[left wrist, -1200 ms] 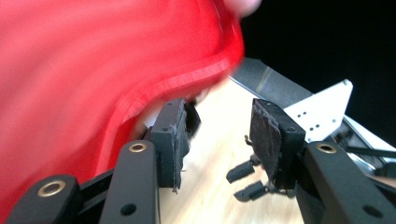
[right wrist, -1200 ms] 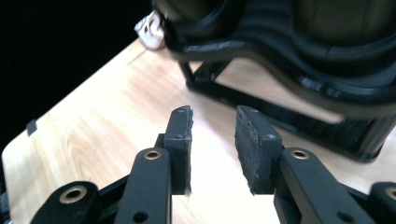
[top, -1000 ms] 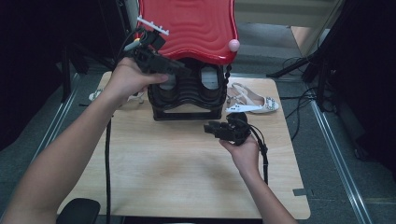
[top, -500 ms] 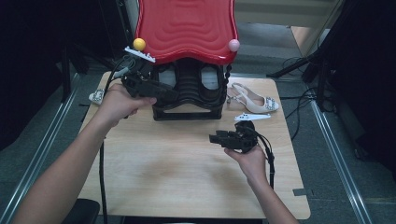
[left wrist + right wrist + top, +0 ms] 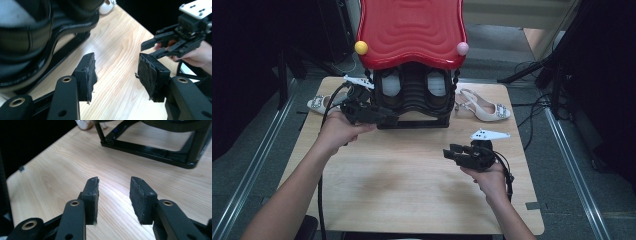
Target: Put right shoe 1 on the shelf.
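A black rack [image 5: 414, 107] with a red wavy top [image 5: 412, 30] stands at the back of the wooden table [image 5: 412, 190]. A yellow ball [image 5: 361, 47] and a pink ball [image 5: 462, 48] sit at the top's front corners. My left gripper [image 5: 388, 120] hovers at the rack's front left corner. Its jaws have just been opening and are open on nothing [image 5: 116, 72]. My right gripper [image 5: 449, 151] is over the table in front of the rack, pointing left. Its jaws have just closed a little and stand open with nothing between them [image 5: 113, 195]. The left gripper view also catches the right gripper [image 5: 150, 48].
Two dark shoes with pale insoles [image 5: 389, 85] sit inside the rack. One white heeled sandal [image 5: 484, 107] lies right of the rack, another [image 5: 319, 102] left of it. The rack's black base frame [image 5: 150, 150] is ahead of my right gripper. Metal rails [image 5: 572, 165] flank the table.
My left hand came down from the red top's left corner to the rack's front left, uncovering the yellow ball. My right hand drew back toward the person.
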Demonstrator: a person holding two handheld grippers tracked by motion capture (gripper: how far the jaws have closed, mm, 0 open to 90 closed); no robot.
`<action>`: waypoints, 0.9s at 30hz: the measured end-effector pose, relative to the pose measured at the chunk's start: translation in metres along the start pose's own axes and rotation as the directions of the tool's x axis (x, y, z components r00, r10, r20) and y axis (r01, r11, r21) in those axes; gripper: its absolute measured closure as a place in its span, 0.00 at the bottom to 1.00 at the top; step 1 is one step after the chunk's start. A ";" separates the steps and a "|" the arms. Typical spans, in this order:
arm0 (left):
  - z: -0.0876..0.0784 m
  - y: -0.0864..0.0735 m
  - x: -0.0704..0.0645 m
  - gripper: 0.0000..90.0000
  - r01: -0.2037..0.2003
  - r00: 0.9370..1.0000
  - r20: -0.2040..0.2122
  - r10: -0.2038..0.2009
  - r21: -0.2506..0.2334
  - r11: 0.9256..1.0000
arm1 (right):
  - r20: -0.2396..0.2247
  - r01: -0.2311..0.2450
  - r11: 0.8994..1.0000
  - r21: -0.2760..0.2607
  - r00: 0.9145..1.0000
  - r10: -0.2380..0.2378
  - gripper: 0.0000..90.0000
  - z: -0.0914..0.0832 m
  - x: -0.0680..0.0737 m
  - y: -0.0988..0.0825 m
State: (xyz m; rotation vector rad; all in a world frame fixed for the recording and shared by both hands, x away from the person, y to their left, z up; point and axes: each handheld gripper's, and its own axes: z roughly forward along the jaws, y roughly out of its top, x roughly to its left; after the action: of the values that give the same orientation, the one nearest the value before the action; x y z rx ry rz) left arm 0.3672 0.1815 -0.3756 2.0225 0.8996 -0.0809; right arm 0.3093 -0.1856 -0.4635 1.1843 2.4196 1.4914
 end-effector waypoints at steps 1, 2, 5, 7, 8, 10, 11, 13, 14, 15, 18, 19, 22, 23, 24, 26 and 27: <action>0.001 -0.003 0.001 0.54 0.007 1.000 0.005 -0.007 -0.002 1.000 | 0.005 -0.004 1.000 0.016 1.000 0.004 0.64 -0.001 0.000 -0.001; 0.002 -0.007 0.002 0.53 0.015 1.000 0.005 -0.015 -0.004 1.000 | 0.026 -0.017 0.999 0.047 1.000 0.016 0.64 -0.002 -0.001 -0.003; 0.004 -0.018 0.005 0.53 0.025 1.000 -0.013 -0.025 -0.004 1.000 | 0.041 0.003 0.999 0.042 0.999 -0.004 0.64 -0.004 -0.001 -0.006; 0.007 -0.027 0.007 0.53 0.026 0.999 -0.034 -0.025 0.010 1.000 | 0.053 0.015 0.999 0.041 0.998 -0.017 0.64 -0.008 -0.001 -0.008; 0.008 -0.031 0.008 0.53 0.030 0.999 -0.043 -0.030 0.007 1.000 | 0.050 0.007 0.999 0.041 0.999 -0.009 0.64 -0.010 -0.002 -0.008; 0.009 -0.037 0.010 0.53 0.041 0.998 -0.041 -0.041 0.007 0.999 | 0.043 -0.009 0.999 0.048 0.999 0.007 0.65 -0.012 -0.003 -0.010; 0.010 -0.040 0.011 0.54 0.040 0.998 -0.044 -0.040 0.006 0.999 | 0.031 -0.018 0.998 0.053 0.999 0.016 0.65 -0.013 -0.004 -0.011; 0.010 -0.043 0.011 0.56 0.034 0.998 -0.050 -0.034 -0.004 0.999 | 0.027 -0.006 0.998 0.063 1.000 0.005 0.68 -0.014 -0.006 -0.013; 0.011 -0.047 0.011 0.56 0.032 0.998 -0.052 -0.032 -0.007 0.999 | 0.027 -0.006 0.998 0.063 1.000 0.005 0.68 -0.014 -0.006 -0.013; 0.012 -0.051 0.012 0.57 0.033 0.998 -0.050 -0.034 -0.010 0.999 | 0.027 0.005 0.997 0.073 1.000 -0.007 0.68 -0.014 -0.006 -0.014; 0.013 -0.066 0.014 0.62 0.035 0.997 -0.067 -0.035 -0.014 0.999 | 0.020 0.025 0.998 0.061 0.999 -0.026 0.67 -0.015 -0.006 -0.016; 0.013 -0.069 0.015 0.63 0.036 0.996 -0.077 -0.037 -0.013 0.999 | 0.025 0.033 0.998 0.059 0.999 -0.035 0.67 -0.015 -0.005 -0.016; 0.011 -0.077 0.020 0.70 0.042 0.996 -0.077 -0.044 -0.026 0.999 | 0.033 0.026 0.999 0.038 0.999 -0.028 0.66 -0.015 -0.005 -0.015; 0.010 -0.080 0.021 0.73 0.039 0.996 -0.082 -0.042 -0.033 0.999 | 0.049 0.021 0.999 0.036 0.999 -0.022 0.67 -0.016 -0.005 -0.015; 0.010 -0.080 0.021 0.76 0.039 0.996 -0.082 -0.042 -0.033 0.999 | 0.049 0.021 0.999 0.036 0.999 -0.022 0.67 -0.016 -0.005 -0.015; 0.008 -0.084 0.024 0.78 0.039 0.996 -0.084 -0.043 -0.051 0.998 | 0.069 0.028 0.999 0.037 0.997 -0.031 0.68 -0.016 -0.005 -0.014; 0.007 -0.085 0.026 0.80 0.044 0.995 -0.084 -0.048 -0.050 0.998 | 0.070 0.028 0.999 0.041 0.997 -0.031 0.69 -0.015 -0.005 -0.013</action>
State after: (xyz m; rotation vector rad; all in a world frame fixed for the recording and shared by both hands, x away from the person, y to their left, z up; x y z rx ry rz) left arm 0.3357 0.2195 -0.4495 1.9731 0.9933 0.0018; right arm 0.2990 -0.2034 -0.4678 1.1818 2.4209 1.3760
